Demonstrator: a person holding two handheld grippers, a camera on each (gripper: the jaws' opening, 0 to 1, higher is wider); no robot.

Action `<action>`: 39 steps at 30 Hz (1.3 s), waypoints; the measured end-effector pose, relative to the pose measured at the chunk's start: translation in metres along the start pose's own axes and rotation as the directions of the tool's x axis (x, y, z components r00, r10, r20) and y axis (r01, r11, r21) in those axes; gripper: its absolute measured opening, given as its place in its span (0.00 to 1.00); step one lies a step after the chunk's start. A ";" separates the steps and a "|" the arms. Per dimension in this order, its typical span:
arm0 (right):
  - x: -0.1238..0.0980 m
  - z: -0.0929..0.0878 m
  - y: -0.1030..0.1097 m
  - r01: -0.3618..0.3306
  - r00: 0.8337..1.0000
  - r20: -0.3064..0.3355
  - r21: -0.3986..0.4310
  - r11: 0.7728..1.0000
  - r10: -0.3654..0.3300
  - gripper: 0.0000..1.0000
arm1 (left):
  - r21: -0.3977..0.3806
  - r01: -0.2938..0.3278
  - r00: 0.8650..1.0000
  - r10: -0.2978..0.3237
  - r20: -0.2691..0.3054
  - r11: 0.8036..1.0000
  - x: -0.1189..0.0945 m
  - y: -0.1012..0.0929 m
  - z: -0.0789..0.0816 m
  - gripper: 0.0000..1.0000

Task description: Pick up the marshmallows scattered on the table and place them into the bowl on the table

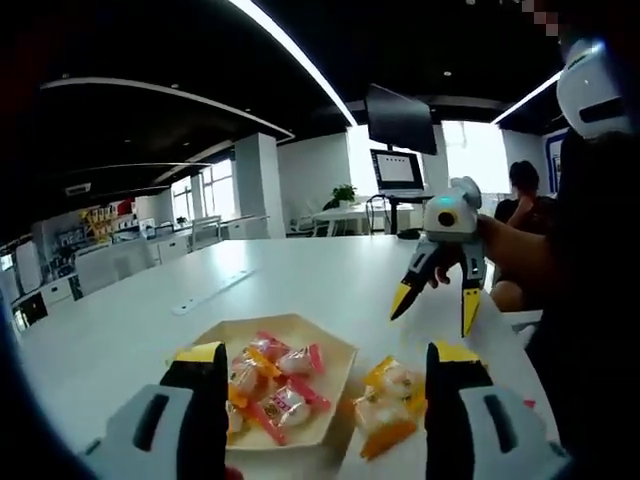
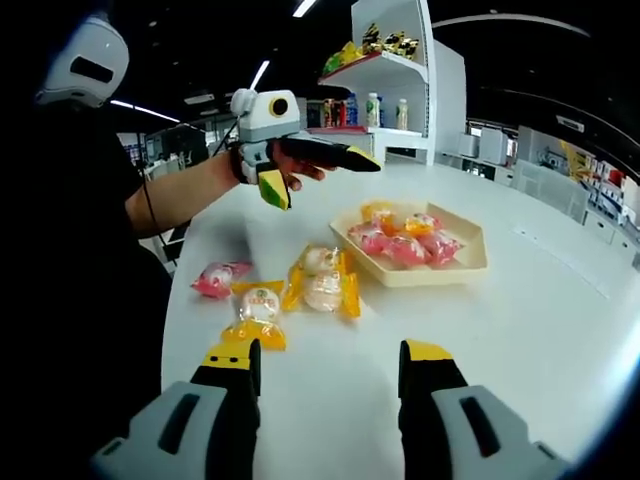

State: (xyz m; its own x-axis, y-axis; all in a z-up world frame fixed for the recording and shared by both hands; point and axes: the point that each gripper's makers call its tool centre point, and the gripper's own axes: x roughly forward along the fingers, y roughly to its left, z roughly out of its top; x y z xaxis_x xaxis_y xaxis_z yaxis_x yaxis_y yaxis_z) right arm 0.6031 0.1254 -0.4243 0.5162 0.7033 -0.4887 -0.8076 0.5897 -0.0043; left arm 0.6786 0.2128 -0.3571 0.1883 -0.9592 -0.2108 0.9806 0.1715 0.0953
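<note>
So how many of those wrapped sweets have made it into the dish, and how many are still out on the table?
Several wrapped marshmallows already lie in the bowl. Nothing is in hand: the left gripper and right gripper are both open and hold nothing. Left on the table: a pink marshmallow, a yellow marshmallow beside it, and a yellow pair nearer the bowl.

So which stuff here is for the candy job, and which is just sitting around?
For the job:
bowl
wrapped marshmallows on the table
left gripper
right gripper

Just around:
white shelf with snacks and bottles
monitor on a stand
potted plant
</note>
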 end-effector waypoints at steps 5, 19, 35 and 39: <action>0.001 -0.001 0.003 -0.007 1.000 -0.003 -0.004 1.000 0.007 0.54 | 0.033 0.076 0.997 -0.075 -0.029 0.997 0.000 -0.019 -0.005 0.76; -0.001 -0.004 0.001 -0.001 1.000 -0.004 0.002 1.000 0.001 0.54 | 0.081 0.266 0.963 -0.260 -0.072 0.961 -0.014 -0.062 -0.012 0.74; -0.004 -0.002 0.000 0.003 1.000 -0.003 -0.003 1.000 -0.003 0.54 | 0.109 0.442 0.892 -0.423 -0.161 0.890 -0.036 -0.102 -0.029 0.65; -0.004 -0.001 -0.001 0.005 1.000 -0.001 -0.003 1.000 -0.005 0.54 | 0.119 0.475 0.874 -0.453 -0.175 0.872 -0.039 -0.109 -0.031 0.66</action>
State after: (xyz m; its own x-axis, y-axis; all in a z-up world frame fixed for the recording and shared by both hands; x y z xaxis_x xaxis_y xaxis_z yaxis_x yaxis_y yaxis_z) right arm 0.6014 0.1213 -0.4232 0.5203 0.6999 -0.4893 -0.8056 0.5924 -0.0093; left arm 0.5658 0.2389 -0.3890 -0.2698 -0.8771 -0.3973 0.9377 -0.3331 0.0987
